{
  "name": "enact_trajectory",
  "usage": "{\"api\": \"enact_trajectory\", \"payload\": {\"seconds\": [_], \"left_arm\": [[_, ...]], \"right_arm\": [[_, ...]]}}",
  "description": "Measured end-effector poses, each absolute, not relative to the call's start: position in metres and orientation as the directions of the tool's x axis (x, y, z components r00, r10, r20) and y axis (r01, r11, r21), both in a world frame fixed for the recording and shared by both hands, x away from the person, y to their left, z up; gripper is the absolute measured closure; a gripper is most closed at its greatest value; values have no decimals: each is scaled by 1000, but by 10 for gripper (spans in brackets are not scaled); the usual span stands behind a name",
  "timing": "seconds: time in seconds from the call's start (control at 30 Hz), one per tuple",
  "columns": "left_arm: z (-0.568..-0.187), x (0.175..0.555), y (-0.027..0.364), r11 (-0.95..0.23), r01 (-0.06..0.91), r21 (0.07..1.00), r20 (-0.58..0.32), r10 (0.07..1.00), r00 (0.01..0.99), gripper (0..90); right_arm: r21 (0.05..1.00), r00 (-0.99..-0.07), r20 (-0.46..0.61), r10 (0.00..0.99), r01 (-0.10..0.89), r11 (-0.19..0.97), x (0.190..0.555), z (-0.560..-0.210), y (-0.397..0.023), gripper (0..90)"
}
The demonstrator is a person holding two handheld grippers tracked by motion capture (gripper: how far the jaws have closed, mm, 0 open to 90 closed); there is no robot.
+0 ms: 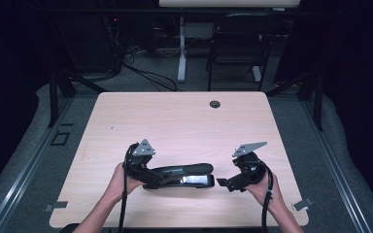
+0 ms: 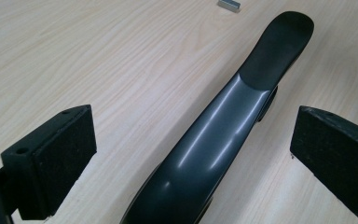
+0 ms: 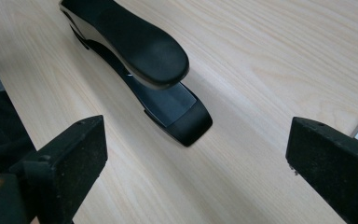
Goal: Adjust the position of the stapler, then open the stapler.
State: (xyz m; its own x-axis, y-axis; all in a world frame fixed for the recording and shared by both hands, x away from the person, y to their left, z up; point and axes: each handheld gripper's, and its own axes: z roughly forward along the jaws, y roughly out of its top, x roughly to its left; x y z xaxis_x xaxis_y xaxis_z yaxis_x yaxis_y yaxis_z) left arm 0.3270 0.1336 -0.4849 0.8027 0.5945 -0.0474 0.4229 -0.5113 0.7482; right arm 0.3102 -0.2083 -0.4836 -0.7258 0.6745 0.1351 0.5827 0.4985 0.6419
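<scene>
Black stapler (image 1: 182, 175) lies flat on the tabletop (image 1: 175, 121) between the left gripper (image 1: 143, 171) and right gripper (image 1: 228, 183), both jaws spread, nothing pinched. Risk judged: stapler nudged sideways if jaws are closed off-centre.

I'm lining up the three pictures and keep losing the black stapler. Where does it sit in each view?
High view: stapler lies low and centre on the table, between the two grippers.
Left gripper view: it runs from bottom centre to upper right, between the open jaws.
Right gripper view: upper left, nose toward centre.
Shared landmark: its matte black top pad.
</scene>
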Motion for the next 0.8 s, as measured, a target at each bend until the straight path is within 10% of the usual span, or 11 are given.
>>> {"api": "enact_trajectory", "payload": {"seconds": [0.57,0.8], "left_arm": [[-480,304,107,-492,354,795,-8,575,818,154],[-485,298,93,-509,358,783,-20,554,833,259]], "right_arm": [[617,-729,118,674,586,526,308,-491,-204,302],[596,-733,94,674,583,552,306,-497,-194,534]]}}
